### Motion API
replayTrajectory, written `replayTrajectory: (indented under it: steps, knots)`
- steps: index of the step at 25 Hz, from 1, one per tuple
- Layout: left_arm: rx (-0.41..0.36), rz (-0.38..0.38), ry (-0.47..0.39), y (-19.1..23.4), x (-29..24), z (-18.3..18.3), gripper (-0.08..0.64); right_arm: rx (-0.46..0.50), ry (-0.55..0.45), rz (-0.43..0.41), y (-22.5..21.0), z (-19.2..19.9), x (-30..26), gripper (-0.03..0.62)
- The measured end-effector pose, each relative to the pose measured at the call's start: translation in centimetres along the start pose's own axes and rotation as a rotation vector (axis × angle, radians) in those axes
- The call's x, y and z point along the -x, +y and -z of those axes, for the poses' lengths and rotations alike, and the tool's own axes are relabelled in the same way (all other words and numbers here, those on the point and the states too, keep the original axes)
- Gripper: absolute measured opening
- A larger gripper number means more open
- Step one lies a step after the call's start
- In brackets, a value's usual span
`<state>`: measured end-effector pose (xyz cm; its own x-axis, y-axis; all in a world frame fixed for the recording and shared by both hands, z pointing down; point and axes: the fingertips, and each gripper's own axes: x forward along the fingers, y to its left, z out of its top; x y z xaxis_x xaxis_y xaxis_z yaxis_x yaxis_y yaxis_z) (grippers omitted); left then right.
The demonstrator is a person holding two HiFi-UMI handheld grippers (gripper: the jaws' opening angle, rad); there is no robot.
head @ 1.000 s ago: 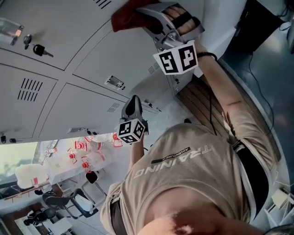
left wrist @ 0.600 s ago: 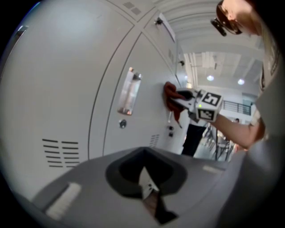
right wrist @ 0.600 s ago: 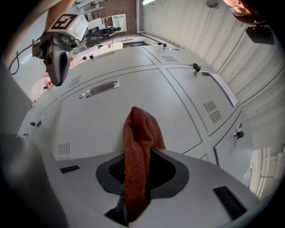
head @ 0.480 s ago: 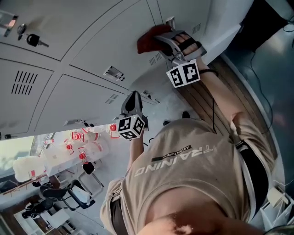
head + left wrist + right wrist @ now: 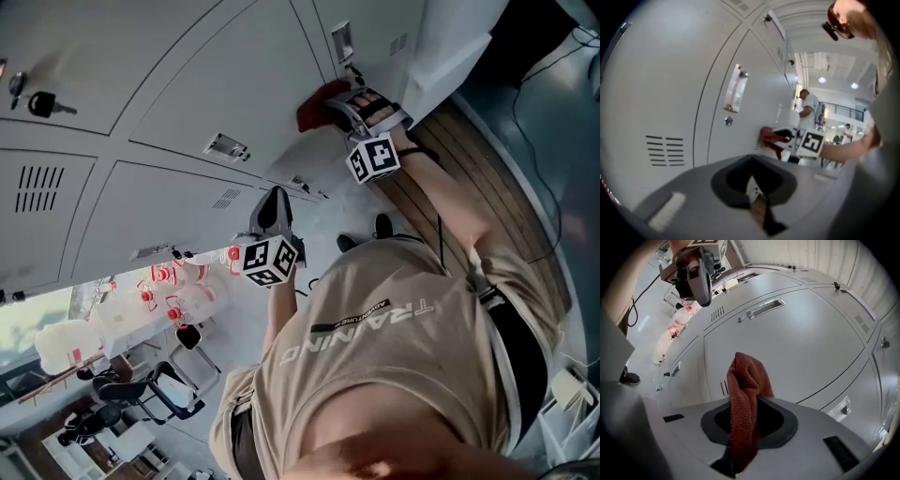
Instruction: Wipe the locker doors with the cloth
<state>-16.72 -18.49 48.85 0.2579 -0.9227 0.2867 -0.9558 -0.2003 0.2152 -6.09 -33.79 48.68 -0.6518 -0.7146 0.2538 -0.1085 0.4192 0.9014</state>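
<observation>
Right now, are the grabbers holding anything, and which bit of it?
The right gripper pinches the red cloth by its bunched lower part; the rest sticks out toward the locker door. The left gripper holds nothing, jaws together.

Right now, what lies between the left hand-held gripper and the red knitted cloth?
The head view shows only flat grey metal locker door, with a small metal latch, up to the red knitted cloth.

Clear plastic bottles with red caps and labels (image 5: 173, 292) are gathered on a white table (image 5: 127, 339), near a black swivel chair (image 5: 159, 394). A black-headed key (image 5: 42, 103) is seen in a lock. A brown slatted wooden surface (image 5: 441, 169) is seen below. 1 person in a white top (image 5: 806, 108) is seen standing well off.
</observation>
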Motion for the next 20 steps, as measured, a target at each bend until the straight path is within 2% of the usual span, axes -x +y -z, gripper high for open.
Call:
replayTrajectory:
  steps: [9,14,20]
  knots:
    - [0.014,-0.007,0.054,0.1,-0.1,2.1,0.006,-0.015,0.033,-0.138,7.5,2.7,-2.3,0.055]
    - [0.006,-0.014,0.051,0.4,0.3,2.3,0.006,-0.024,0.089,-0.257,11.6,4.4,-3.6,0.055]
    - [-0.016,-0.004,0.031,0.2,1.6,2.1,0.006,-0.119,0.163,-0.386,15.6,5.0,-1.6,0.055]
